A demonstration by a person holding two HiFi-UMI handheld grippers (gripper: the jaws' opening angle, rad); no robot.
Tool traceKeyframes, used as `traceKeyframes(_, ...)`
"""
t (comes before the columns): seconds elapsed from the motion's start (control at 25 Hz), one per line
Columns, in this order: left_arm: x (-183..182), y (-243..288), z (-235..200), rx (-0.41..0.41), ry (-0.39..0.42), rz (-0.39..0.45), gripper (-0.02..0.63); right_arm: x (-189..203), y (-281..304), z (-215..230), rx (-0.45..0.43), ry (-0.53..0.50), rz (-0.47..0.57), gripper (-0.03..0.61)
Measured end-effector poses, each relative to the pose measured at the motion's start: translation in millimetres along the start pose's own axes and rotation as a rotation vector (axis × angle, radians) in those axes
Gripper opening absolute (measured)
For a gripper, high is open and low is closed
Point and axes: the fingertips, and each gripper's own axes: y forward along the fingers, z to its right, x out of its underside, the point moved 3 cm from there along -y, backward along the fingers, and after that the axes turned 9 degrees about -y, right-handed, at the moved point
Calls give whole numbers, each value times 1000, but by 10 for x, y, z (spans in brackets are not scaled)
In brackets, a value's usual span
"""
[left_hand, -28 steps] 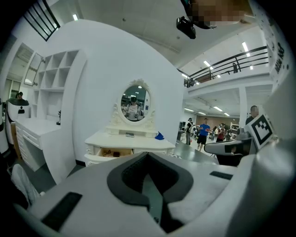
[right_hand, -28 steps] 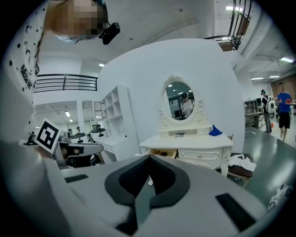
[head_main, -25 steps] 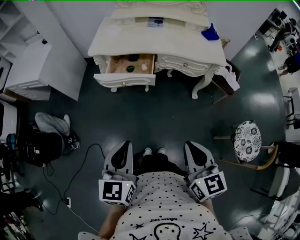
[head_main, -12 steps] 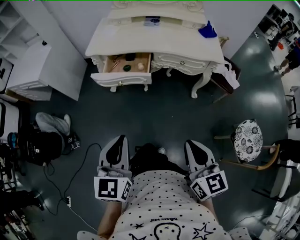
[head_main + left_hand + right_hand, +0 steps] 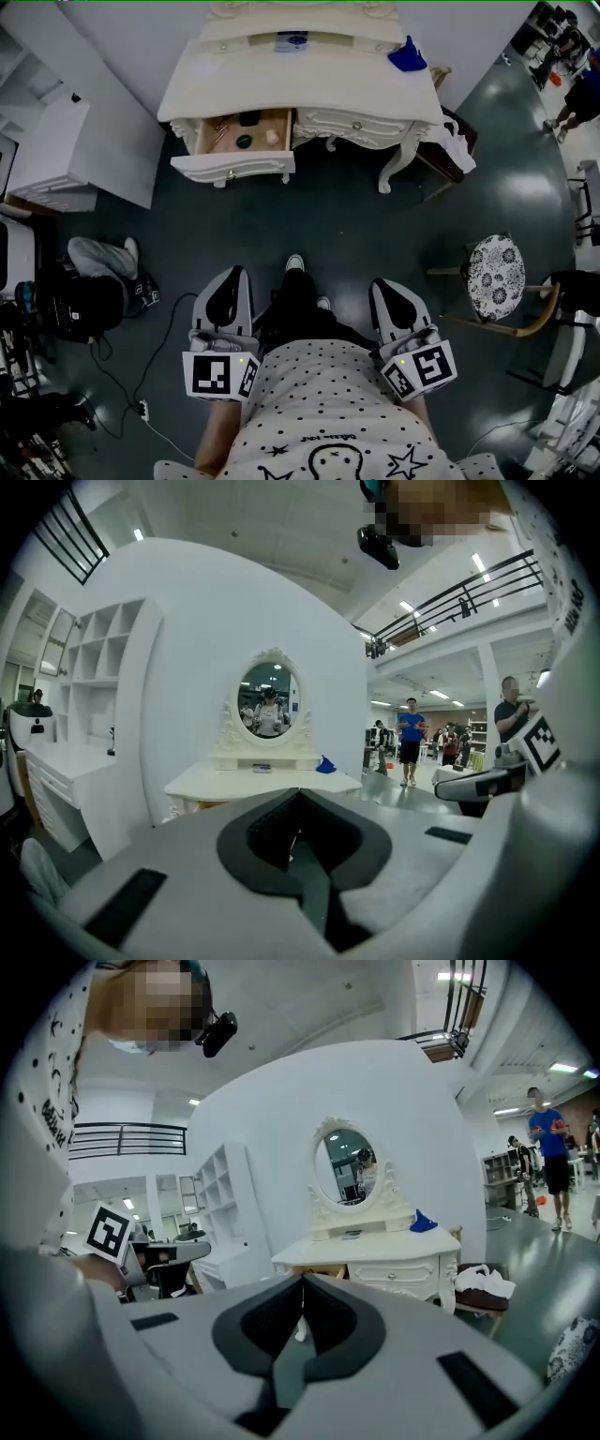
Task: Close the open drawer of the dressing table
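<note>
Open drawer (image 5: 234, 167) at left of dressing table (image 5: 309, 84)

head camera looking steeply down from above the person, dressing table (image 5: 300, 89) lying well ahead, cameras on left gripper (image 5: 234, 274) and right gripper (image 5: 384, 285) facing nearly level along their jaws, all three sharing that far dressing table

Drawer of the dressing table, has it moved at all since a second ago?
No. The drawer sticks out from the front of the dressing table as far as before, still open.
</note>
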Motion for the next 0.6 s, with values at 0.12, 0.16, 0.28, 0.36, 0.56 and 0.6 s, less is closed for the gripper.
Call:
traceKeyframes(0.12,-43,206,-134,6,-9,-1,12,-64,213,71,11,-7,-3,9)
traceKeyframes(0.16,-68,283,-190,6,-13,0,12,-95,299,93,12,-10,-6,9)
traceKeyframes(0.28,-195,525,-387,10,-26,3,12,-237,591,144,18,-16,-15,9)
traceKeyframes(0.36,-312,676,-523,16,-24,2,12,-362,789,160,21,-15,-16,9)
traceKeyframes(0.56,-547,1028,-856,29,-16,8,12,-568,1250,186,30,-10,-17,9)
traceKeyframes(0.6,-570,1085,-922,29,-17,9,12,-585,1332,186,32,-10,-18,9)
